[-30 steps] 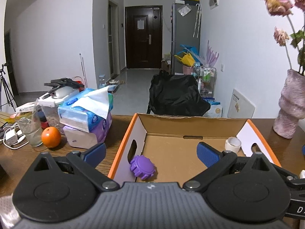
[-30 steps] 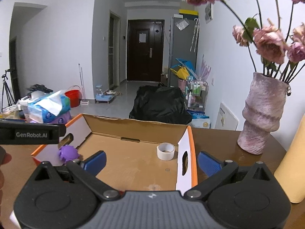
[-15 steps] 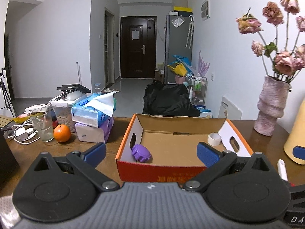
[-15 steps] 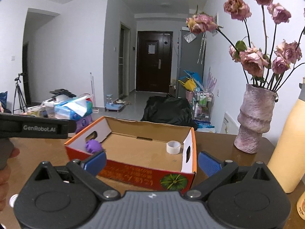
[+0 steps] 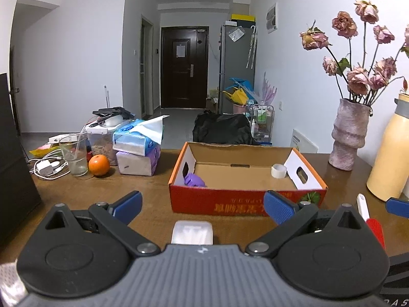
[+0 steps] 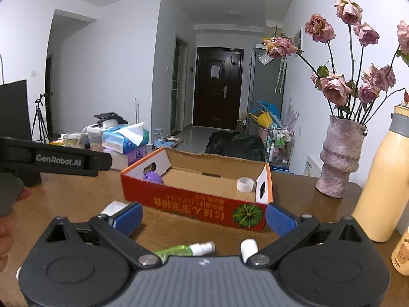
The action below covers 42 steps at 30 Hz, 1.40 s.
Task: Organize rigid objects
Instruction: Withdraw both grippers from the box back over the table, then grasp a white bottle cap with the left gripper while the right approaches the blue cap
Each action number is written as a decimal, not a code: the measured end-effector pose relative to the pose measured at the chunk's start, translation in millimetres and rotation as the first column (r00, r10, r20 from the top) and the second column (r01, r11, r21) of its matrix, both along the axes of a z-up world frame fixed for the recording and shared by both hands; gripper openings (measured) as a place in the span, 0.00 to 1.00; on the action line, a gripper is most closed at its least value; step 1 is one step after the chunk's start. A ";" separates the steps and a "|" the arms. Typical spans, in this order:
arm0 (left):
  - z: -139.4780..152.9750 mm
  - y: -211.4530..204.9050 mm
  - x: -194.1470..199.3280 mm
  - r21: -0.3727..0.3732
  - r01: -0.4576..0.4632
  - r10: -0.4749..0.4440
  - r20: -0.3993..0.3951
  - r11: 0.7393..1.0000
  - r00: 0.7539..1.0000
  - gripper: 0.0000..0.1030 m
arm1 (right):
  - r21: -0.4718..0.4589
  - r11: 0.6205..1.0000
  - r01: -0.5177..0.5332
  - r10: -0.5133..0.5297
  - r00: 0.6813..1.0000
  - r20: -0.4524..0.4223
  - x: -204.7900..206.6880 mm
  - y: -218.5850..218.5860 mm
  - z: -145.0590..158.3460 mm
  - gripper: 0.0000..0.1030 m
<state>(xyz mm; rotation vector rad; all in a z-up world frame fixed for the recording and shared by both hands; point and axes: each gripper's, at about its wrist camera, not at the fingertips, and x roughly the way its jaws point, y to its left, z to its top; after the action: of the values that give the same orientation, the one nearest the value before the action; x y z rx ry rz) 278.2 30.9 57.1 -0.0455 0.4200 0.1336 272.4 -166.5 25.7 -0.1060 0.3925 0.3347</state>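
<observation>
An open orange cardboard box [image 5: 245, 202] [image 6: 194, 204] stands on the brown table. Inside it lie a purple ridged toy [image 5: 194, 179] [image 6: 152, 177] at the left end and a white tape roll [image 5: 278, 171] [image 6: 245, 184] at the right end. My left gripper [image 5: 203, 204] is open in front of the box, with a small white translucent case [image 5: 192, 232] lying on the table just below its gap. My right gripper [image 6: 204, 216] is open too, above a green spray bottle [image 6: 184, 249] and a white-capped item [image 6: 249, 248].
Tissue packs [image 5: 139, 149], an orange [image 5: 99, 165], a glass [image 5: 74, 157] and cables [image 5: 46, 166] crowd the table's left. A vase of dried roses [image 5: 347, 135] and a yellow flask [image 5: 391, 158] stand at the right. A white-and-red pen [image 5: 368, 216] lies near the flask.
Both grippers have drawn back from over the box and away from it, so its red front wall and the table items in front of it now show. Both stay open.
</observation>
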 end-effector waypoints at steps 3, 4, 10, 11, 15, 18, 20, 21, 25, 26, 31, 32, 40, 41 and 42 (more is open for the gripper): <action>-4.2 -1.0 -16.4 0.011 0.002 -0.002 0.002 1.000 1.000 1.00 | 0.002 1.000 0.005 -0.005 1.000 -0.010 -12.0 -2.7 -5.0 1.00; -5.6 -1.6 -22.3 0.014 0.003 -0.003 0.002 1.000 1.000 1.00 | 0.001 1.000 0.007 -0.007 1.000 -0.012 -16.9 -3.5 -7.1 1.00; -12.0 -4.5 -53.6 0.035 0.007 -0.007 -0.007 0.999 1.000 1.00 | -0.007 1.000 0.027 -0.027 0.999 -0.017 -41.2 -9.0 -17.3 1.00; -13.0 -4.9 -59.2 0.037 0.010 -0.010 -0.005 0.999 1.000 1.00 | -0.008 1.000 0.027 -0.027 0.999 -0.019 -44.9 -10.0 -19.0 1.00; -18.3 -5.0 -77.1 0.035 0.019 -0.019 -0.009 0.999 1.000 1.00 | -0.021 0.999 0.025 -0.025 1.000 -0.013 -61.2 -13.6 -24.1 1.00; -24.2 -3.9 -86.0 0.029 0.024 -0.023 -0.022 0.999 0.999 1.00 | -0.020 0.999 0.029 -0.029 1.000 -0.010 -71.5 -16.3 -26.2 1.00; -28.7 -2.9 -92.0 0.029 0.024 -0.023 -0.032 0.999 0.999 1.00 | -0.020 0.999 0.031 -0.031 0.999 -0.007 -77.8 -17.5 -27.2 1.00; -30.7 -2.0 -94.9 0.027 0.026 -0.025 -0.035 0.999 0.999 1.00 | -0.021 0.999 0.033 -0.033 0.999 -0.005 -81.0 -18.4 -27.6 1.00; -41.8 3.1 -105.7 0.022 0.027 -0.026 -0.044 0.999 0.999 1.00 | -0.025 0.999 0.036 -0.036 0.999 0.004 -93.7 -22.0 -30.0 1.00; -45.1 4.6 -107.7 0.022 0.025 -0.024 -0.049 0.999 0.999 1.00 | -0.026 0.999 0.037 -0.037 0.999 0.005 -95.9 -22.3 -30.7 1.00; -63.9 12.3 -115.5 0.023 0.014 -0.012 -0.087 1.000 0.996 1.00 | -0.027 0.999 0.048 -0.048 0.999 0.002 -105.2 -26.7 -35.9 1.00; -67.7 14.8 -117.1 0.021 0.011 -0.009 -0.094 1.000 0.996 1.00 | -0.028 0.998 0.051 -0.051 0.999 -0.001 -106.6 -27.7 -37.7 1.00; -90.7 36.1 -129.2 0.005 -0.026 0.026 -0.127 1.000 0.992 1.00 | -0.041 0.995 0.088 -0.089 0.995 -0.045 -113.0 -38.5 -55.2 1.00; -92.9 38.5 -130.9 0.001 -0.027 0.027 -0.128 1.000 0.991 1.00 | -0.042 0.995 0.093 -0.095 0.994 -0.047 -113.7 -40.0 -56.7 1.00; -94.4 40.4 -132.0 -0.005 -0.026 0.025 -0.131 1.000 0.991 1.00 | -0.042 0.994 0.099 -0.101 0.994 -0.049 -114.2 -41.6 -58.2 1.00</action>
<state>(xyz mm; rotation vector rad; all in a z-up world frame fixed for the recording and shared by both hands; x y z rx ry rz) 146.2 71.3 -37.3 -0.0484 0.5515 0.1608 158.2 -208.1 -32.4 -0.1165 0.4539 0.2312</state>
